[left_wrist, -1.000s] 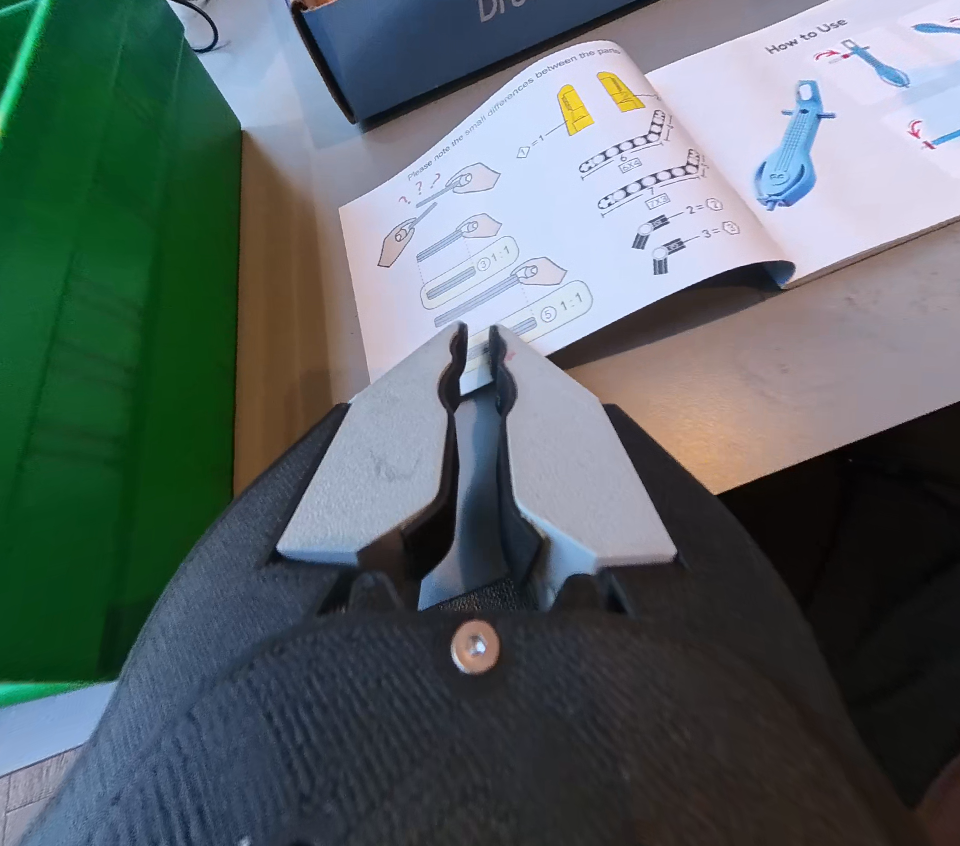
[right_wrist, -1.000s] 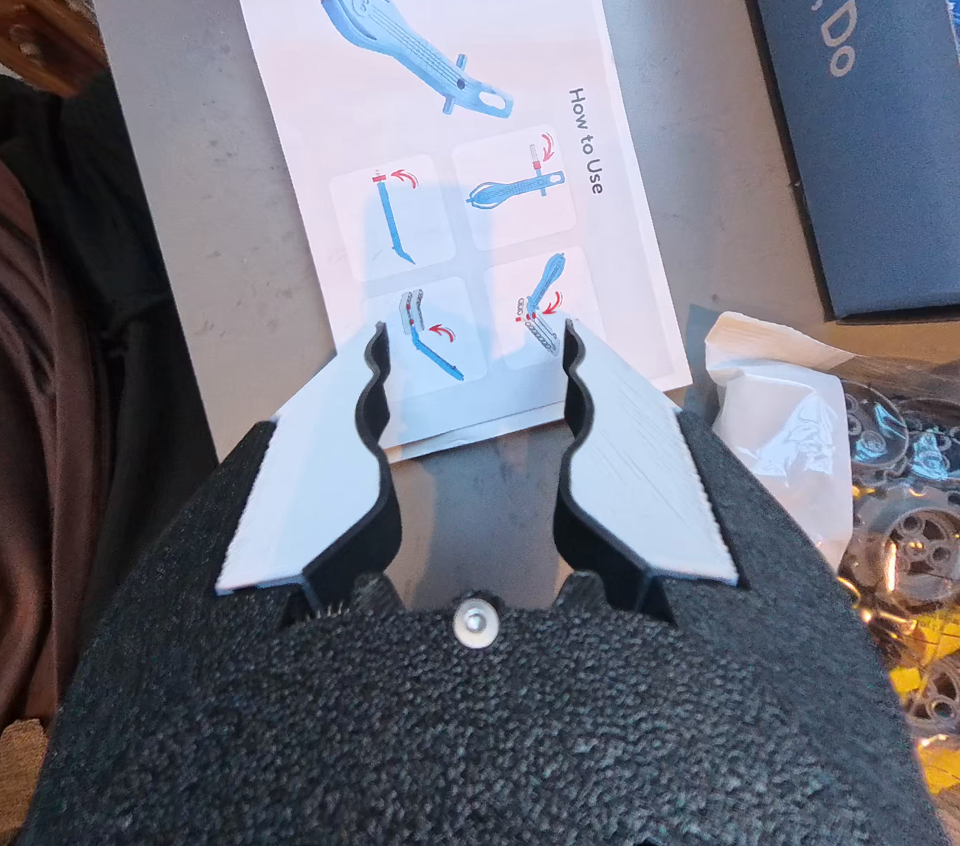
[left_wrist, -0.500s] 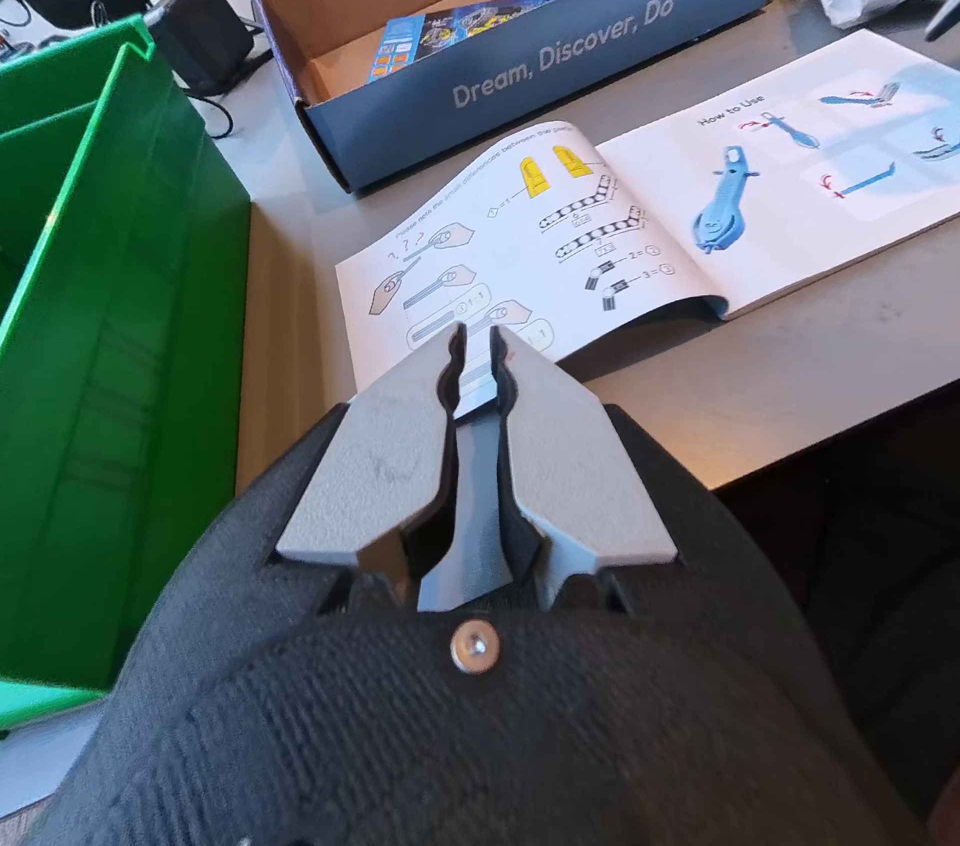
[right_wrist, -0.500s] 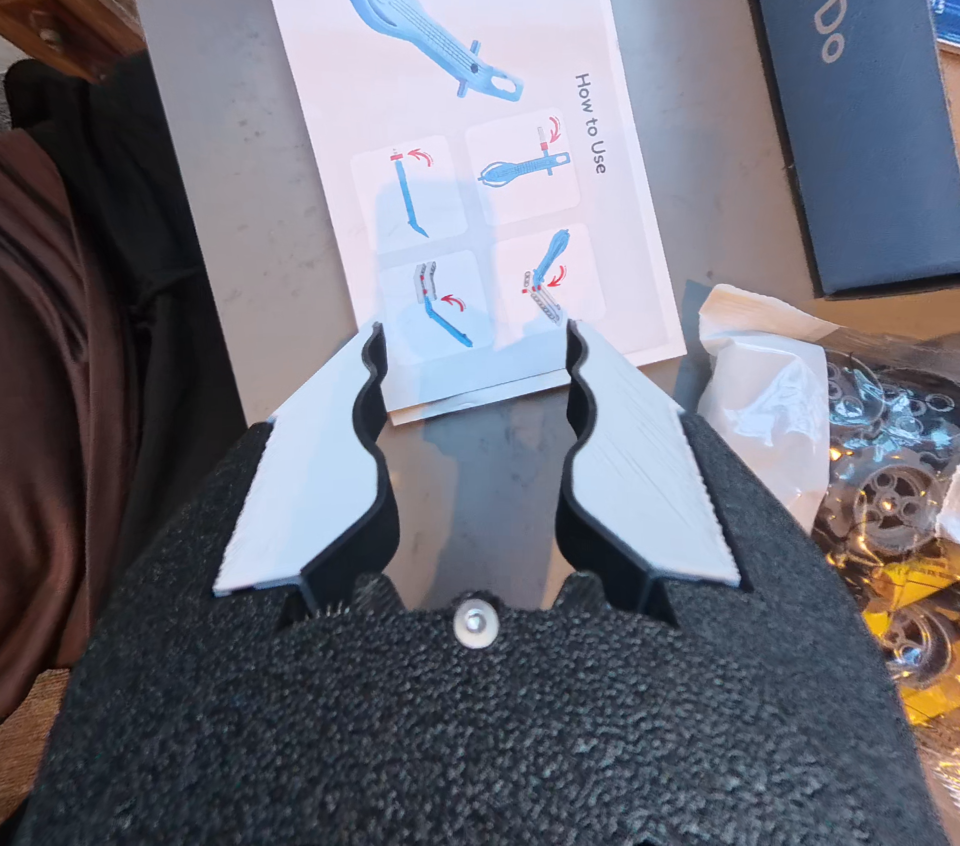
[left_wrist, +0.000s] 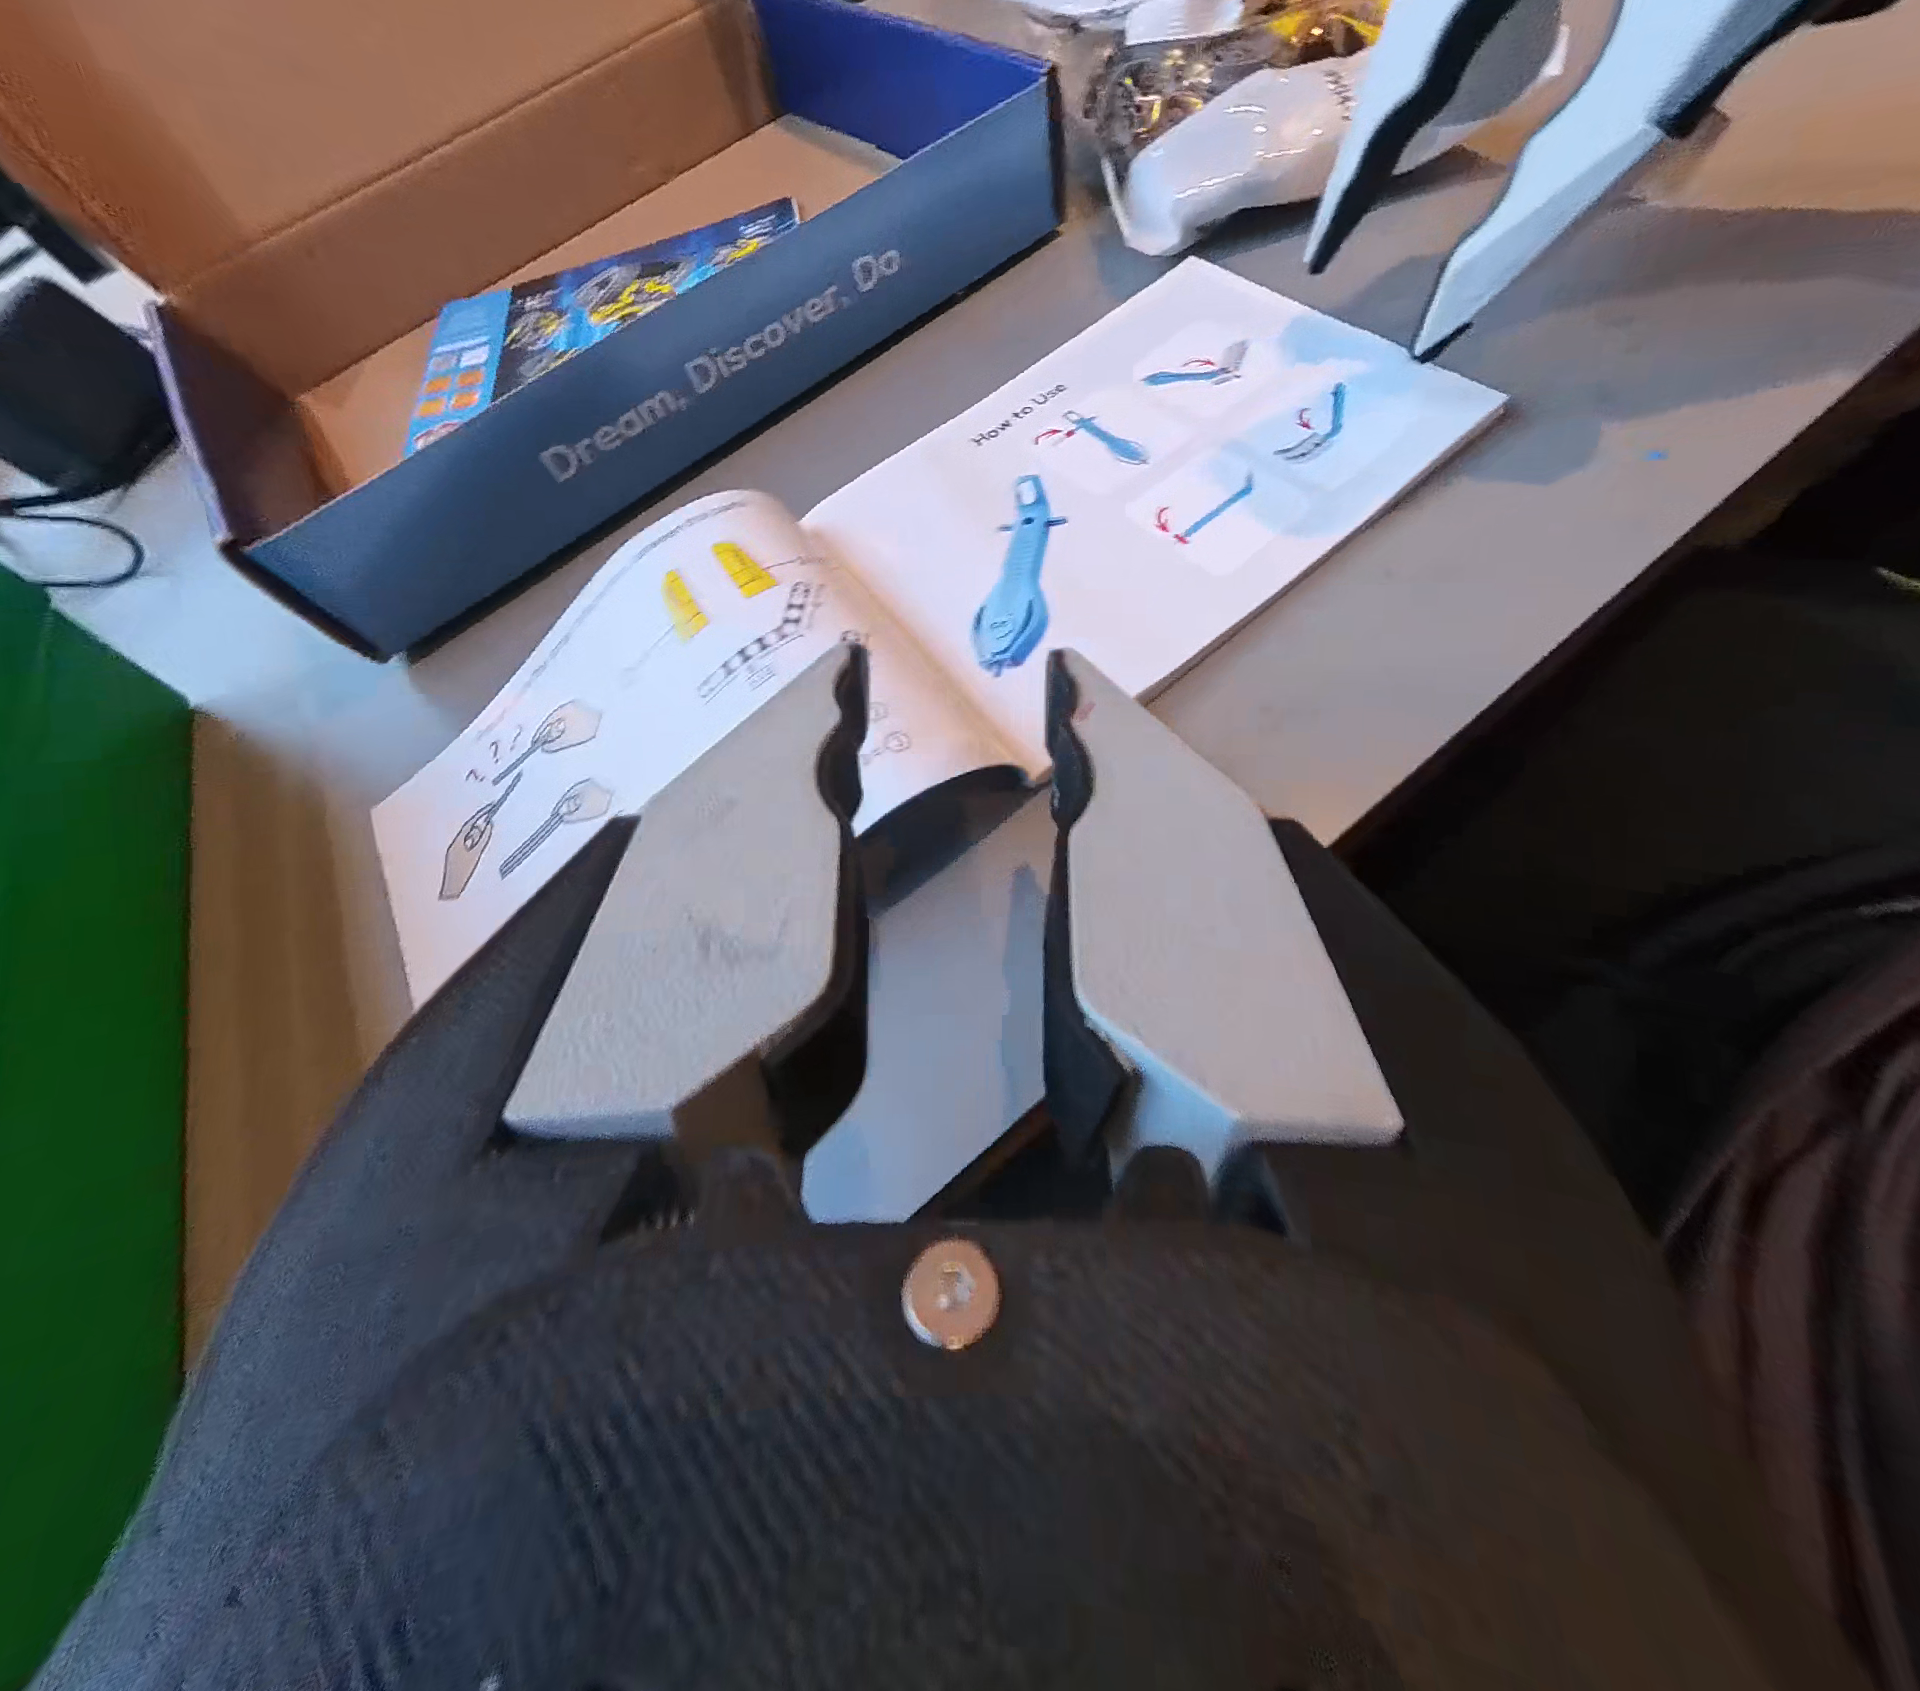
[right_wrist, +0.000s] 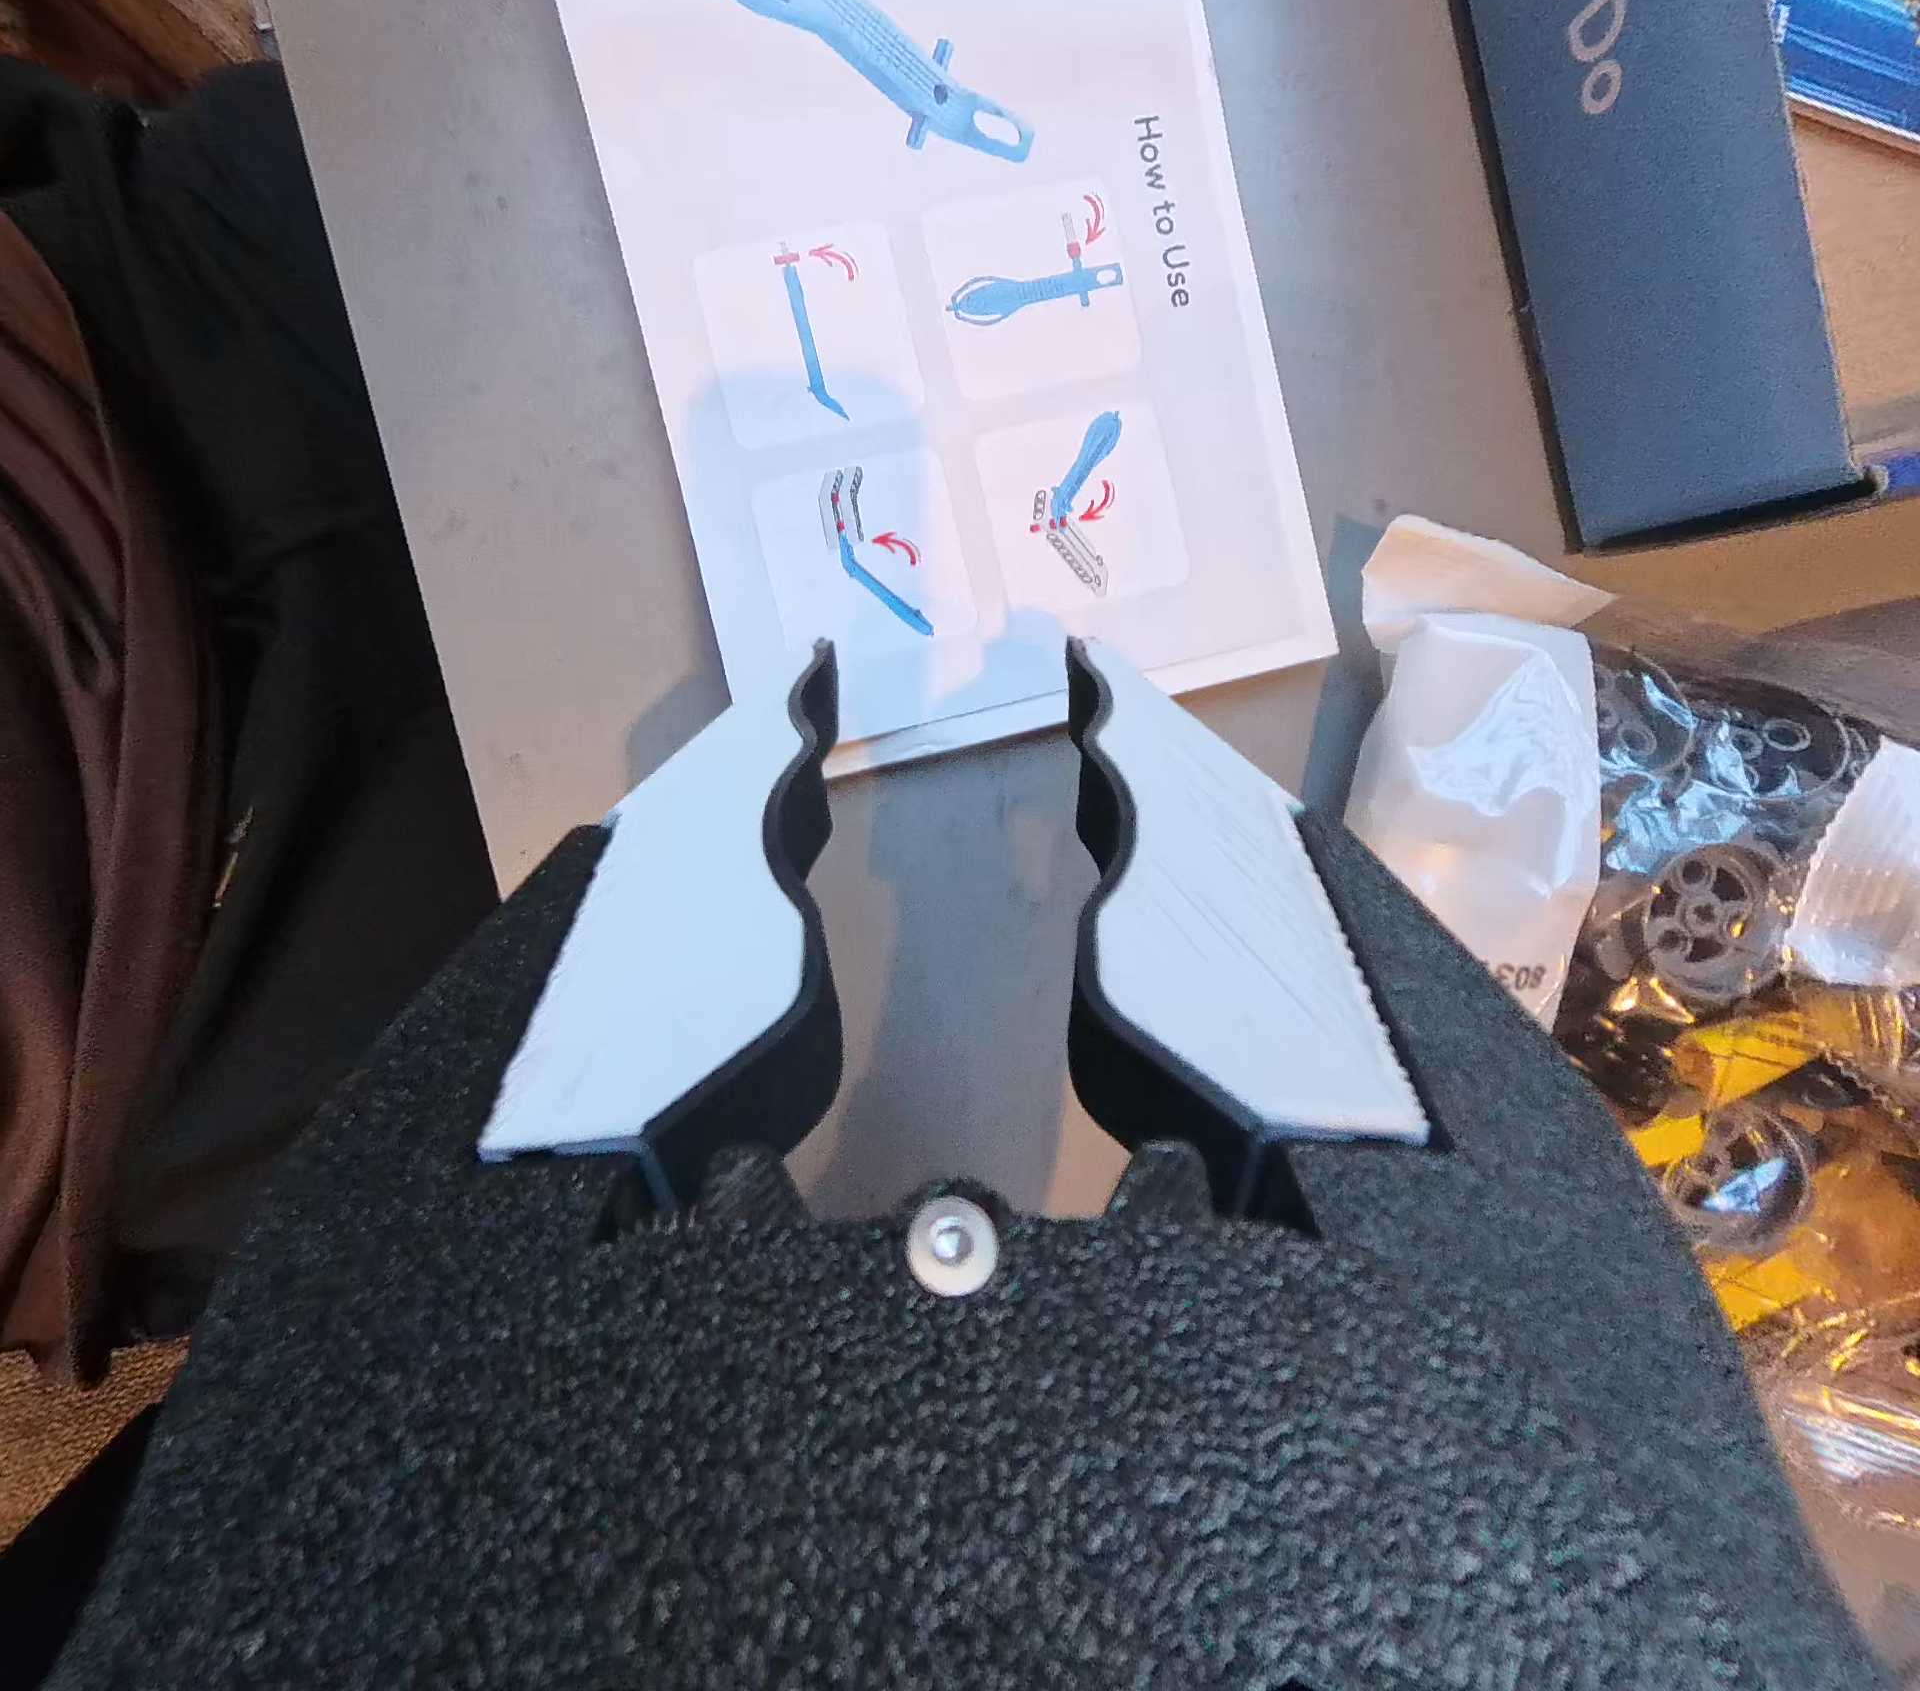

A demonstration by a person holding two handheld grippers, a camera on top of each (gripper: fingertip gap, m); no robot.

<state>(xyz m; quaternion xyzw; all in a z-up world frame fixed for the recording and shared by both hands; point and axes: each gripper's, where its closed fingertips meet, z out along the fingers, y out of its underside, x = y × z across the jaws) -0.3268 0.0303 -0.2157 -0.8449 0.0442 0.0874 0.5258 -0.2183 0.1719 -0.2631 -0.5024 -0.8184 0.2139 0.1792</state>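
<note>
**Open booklet, two empty claws**

Open booklet (left_wrist: 1143,478) flat on the grey counter (left_wrist: 1351,706), close to the near edge. Right page lying smooth, with pictures of a blue tool. Left page curled up a little by the fold, with a dark gap under it.

Left claw (left_wrist: 953,665) spread apart, holding nothing. Tips over the fold of the booklet, just by the curled page. Touching the paper or not: cannot tell.

Right claw (right_wrist: 951,649) spread apart too, also holding nothing. Tips at the outer edge of the smooth page, one tip right at the page corner in the left wrist view. Resting on the paper or just above it: cannot tell.

Behind the booklet, an open blue box (left_wrist: 727,394) with brown flaps and a bright leaflet (left_wrist: 582,322) inside. Beside the booklet's far end, a see-through bag (right_wrist: 1714,914) full of black wheels and yellow bits, with white paper at its end. Far to the left, a green bin (left_wrist: 83,1018). Past the counter's edge, dark clothes (right_wrist: 156,602) of a person.
</note>
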